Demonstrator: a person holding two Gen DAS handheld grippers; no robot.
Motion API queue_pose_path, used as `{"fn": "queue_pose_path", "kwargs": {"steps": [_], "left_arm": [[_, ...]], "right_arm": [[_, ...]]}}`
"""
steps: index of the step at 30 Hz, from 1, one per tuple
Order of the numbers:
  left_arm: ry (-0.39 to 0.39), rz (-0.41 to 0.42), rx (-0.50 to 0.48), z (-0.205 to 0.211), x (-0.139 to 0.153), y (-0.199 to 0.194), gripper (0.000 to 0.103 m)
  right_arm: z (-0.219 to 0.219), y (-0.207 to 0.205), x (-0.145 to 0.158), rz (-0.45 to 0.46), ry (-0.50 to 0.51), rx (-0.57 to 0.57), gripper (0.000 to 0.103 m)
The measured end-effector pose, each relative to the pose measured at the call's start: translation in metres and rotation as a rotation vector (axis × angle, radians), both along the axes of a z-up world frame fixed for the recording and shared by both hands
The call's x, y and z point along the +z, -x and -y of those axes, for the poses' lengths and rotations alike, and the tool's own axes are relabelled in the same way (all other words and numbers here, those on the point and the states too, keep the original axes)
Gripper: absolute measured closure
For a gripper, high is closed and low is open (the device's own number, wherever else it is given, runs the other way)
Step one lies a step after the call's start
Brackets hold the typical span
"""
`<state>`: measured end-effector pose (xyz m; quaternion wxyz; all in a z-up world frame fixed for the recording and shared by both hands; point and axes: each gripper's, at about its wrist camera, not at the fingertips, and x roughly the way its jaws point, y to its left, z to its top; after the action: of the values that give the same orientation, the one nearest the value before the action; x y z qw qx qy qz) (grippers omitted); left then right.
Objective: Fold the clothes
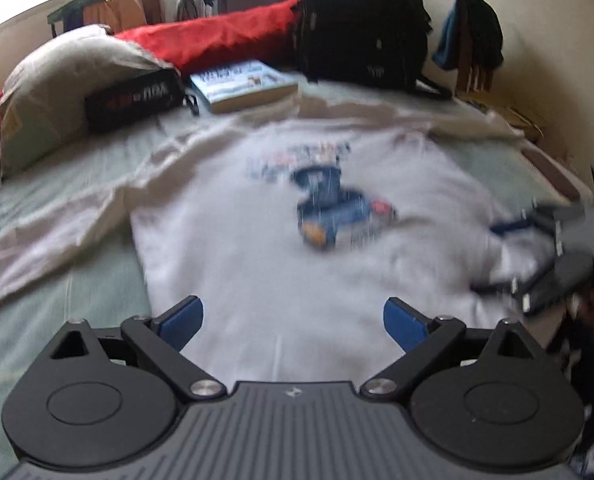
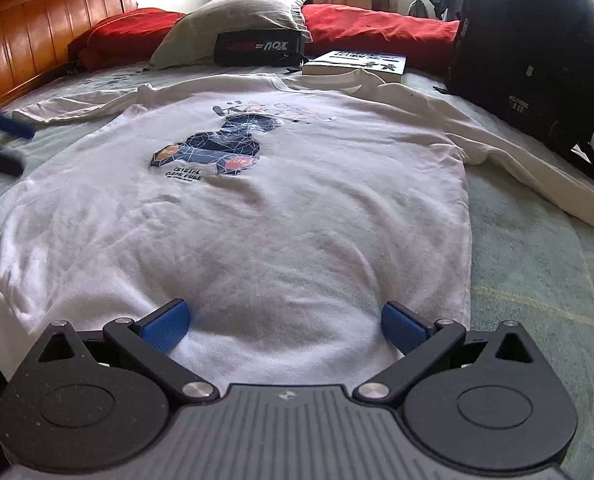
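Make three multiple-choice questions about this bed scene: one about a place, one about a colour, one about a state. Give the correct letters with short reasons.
1. Where does the book lie?
A. beyond the shirt's collar
B. on the shirt's print
C. inside the backpack

2. What colour is the sweatshirt?
A. red
B. white
C. black

3. How is the right gripper?
A. shut on a sleeve
B. open, empty
C. shut on the book

Answers: 1 A, it rests on the bed past the neckline. 2 B, the cloth is white with a blue print. 3 B, the jaws stand apart over the hem.

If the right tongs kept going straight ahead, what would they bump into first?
Probably the white sweatshirt lying flat just ahead of the open right tongs, near its hem, well before the book; depth is unclear.
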<state>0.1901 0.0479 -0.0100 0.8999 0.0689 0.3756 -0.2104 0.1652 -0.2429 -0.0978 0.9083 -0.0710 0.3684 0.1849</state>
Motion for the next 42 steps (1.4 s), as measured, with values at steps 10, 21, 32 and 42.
{"fn": "queue_pose_path", "kwargs": {"steps": [10,21,32,42], "left_arm": [[0.076,-0.083,0.082,0.03,-0.055,-0.087,0.006],[-0.022,0.01,0.046,0.017,-0.057,-0.09,0.006],[0.067,-0.068,-0.04,0.019,-0.07,-0.146,0.005],[0.064,-0.108,-0.084,0.007,-0.048,-0.133,0.004]], "right_arm": [[0.001,0.001,0.001,-0.005,0.003,0.0,0.0],[0.005,0.003,0.005,-0.023,0.005,0.017,0.0],[-0.001,-0.036,0.041,-0.015,-0.018,-0.003,0.0],[-0.028,-0.107,0.061,-0.057,-0.142,0.063,0.0]]}}
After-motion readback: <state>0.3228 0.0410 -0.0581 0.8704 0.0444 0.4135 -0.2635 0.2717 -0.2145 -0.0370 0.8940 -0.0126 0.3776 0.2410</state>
